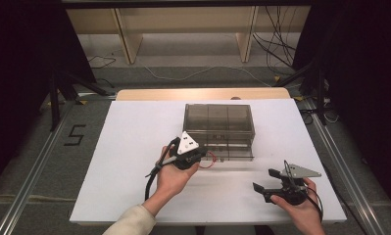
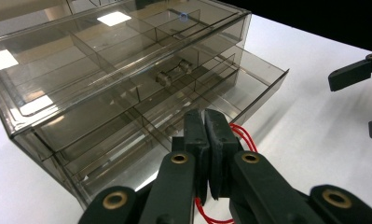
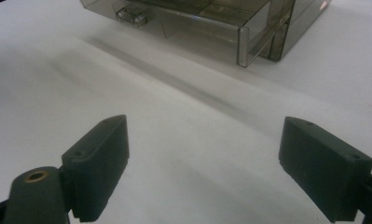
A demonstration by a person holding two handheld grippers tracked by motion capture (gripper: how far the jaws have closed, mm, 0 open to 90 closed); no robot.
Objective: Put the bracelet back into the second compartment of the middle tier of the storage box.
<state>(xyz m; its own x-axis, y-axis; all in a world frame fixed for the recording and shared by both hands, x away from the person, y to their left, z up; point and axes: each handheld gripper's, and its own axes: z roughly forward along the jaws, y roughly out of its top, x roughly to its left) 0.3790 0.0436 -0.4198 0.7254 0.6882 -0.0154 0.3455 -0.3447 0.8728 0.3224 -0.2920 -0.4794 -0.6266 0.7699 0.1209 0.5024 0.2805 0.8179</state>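
Observation:
A smoky see-through drawer box (image 1: 217, 119) stands mid-table, its bottom drawer (image 1: 233, 152) pulled out toward me. In the left gripper view the open drawer (image 2: 251, 86) lies just beyond my left gripper (image 2: 204, 115), whose pads are pressed together on a thin red cord (image 2: 243, 134) that loops out beside and below them. From above, the left gripper (image 1: 201, 156) hovers at the drawer's front left corner with the red cord (image 1: 211, 159) hanging from it. My right gripper (image 1: 264, 179) rests open near the table's front right, with nothing between its pads (image 3: 102, 154).
The white table top (image 1: 129, 161) reaches to its edges on all sides of the box. The drawers are split into small compartments (image 2: 104, 70). A drawer handle (image 3: 130, 15) faces the right gripper. Cables (image 1: 276, 49) and shelf legs (image 1: 127, 44) are on the floor behind.

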